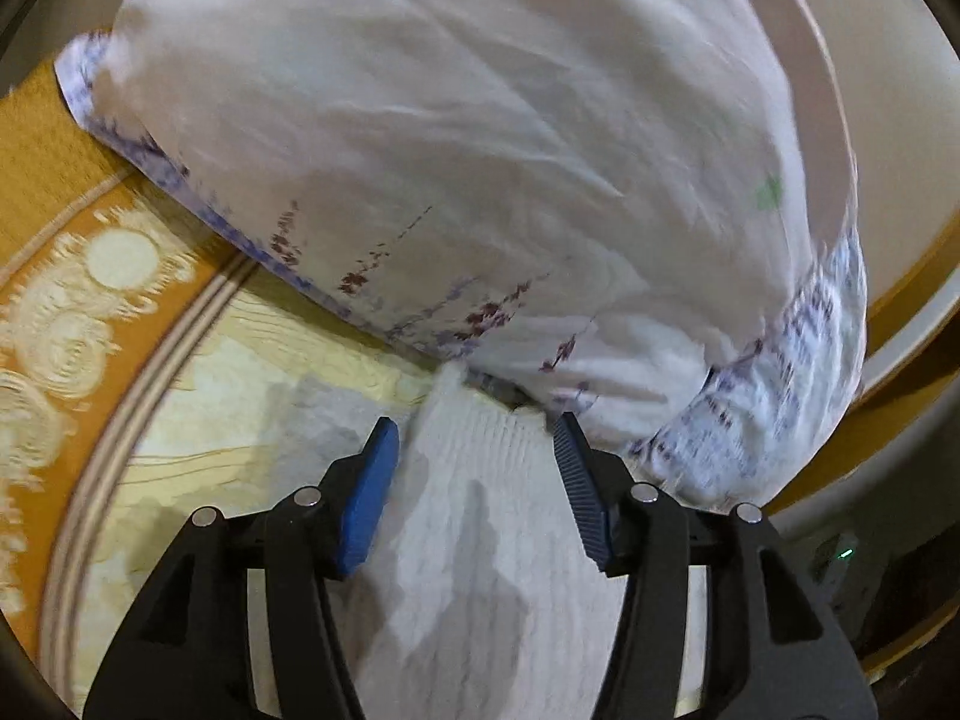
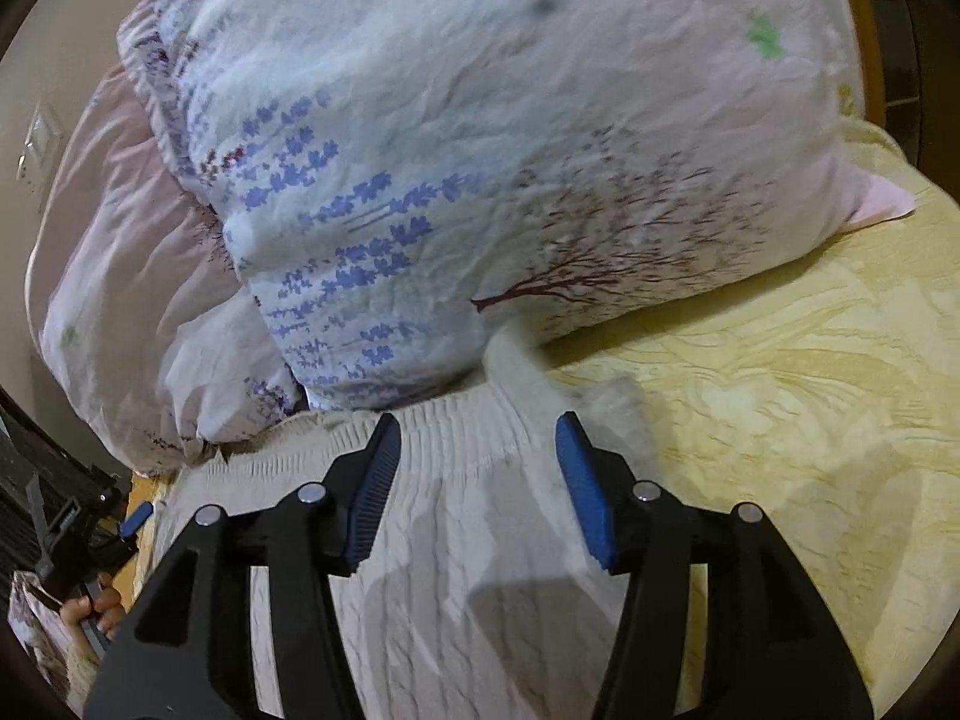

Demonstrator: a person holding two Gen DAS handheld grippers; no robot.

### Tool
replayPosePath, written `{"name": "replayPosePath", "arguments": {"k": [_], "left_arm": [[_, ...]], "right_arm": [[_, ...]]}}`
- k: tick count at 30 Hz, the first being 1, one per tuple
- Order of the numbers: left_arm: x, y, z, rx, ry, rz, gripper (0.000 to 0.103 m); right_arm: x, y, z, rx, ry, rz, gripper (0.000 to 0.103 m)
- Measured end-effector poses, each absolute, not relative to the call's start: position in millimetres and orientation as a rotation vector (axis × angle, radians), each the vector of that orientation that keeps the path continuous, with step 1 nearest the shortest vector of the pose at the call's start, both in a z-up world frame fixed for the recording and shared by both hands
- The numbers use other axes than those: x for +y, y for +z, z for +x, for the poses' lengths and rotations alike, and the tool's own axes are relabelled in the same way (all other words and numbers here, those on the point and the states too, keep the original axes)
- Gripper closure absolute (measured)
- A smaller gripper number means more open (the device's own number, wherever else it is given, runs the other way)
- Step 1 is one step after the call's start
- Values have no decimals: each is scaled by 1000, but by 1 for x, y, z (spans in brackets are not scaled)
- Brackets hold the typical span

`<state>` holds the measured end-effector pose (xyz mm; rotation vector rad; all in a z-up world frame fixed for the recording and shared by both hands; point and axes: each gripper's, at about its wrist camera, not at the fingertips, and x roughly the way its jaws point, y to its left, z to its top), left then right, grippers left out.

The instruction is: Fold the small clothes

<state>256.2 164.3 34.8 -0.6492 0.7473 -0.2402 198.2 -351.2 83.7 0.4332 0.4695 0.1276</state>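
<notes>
A small white ribbed knit garment [image 1: 480, 516] lies flat on a yellow bedspread, its far edge against a pillow. My left gripper [image 1: 474, 432] hovers just above it, open and empty, blue pads either side of the cloth. The same garment shows in the right wrist view [image 2: 456, 540]. My right gripper [image 2: 477, 426] is also open and empty, low over the garment near its far edge. The left gripper is partly visible at the lower left of the right wrist view [image 2: 129, 519], held by a hand.
A large pillow with lavender and tree prints [image 2: 480, 180] lies right behind the garment, with a second pale pink pillow [image 2: 120, 252] beside it. The yellow bedspread [image 2: 780, 390] spreads to the right. An orange patterned border [image 1: 78, 276] runs at left.
</notes>
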Motion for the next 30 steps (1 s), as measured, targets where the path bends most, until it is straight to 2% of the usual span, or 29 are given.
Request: {"name": "replayPosePath", "arguments": {"k": [4, 10, 11, 12, 16, 18, 20, 30], "left_arm": [[159, 38, 234, 776, -239, -524, 49], [151, 31, 201, 801, -205, -354, 49], [149, 29, 197, 810, -201, -330, 49], [148, 26, 194, 817, -203, -321, 50], [148, 16, 188, 850, -214, -327, 69], [148, 13, 186, 855, -215, -339, 78], [149, 11, 184, 859, -217, -345, 92], [166, 18, 161, 842, -310, -415, 96]], "right_arm": [[-359, 69, 166, 486, 107, 357, 61], [-367, 37, 133, 541, 63, 310, 66], [-368, 32, 130, 553, 71, 314, 69], [-367, 29, 130, 560, 81, 314, 81], [-363, 27, 120, 539, 98, 308, 93], [-361, 31, 117, 520, 110, 322, 95], [-361, 35, 112, 502, 112, 327, 95], [-362, 38, 74, 487, 108, 343, 96]]}}
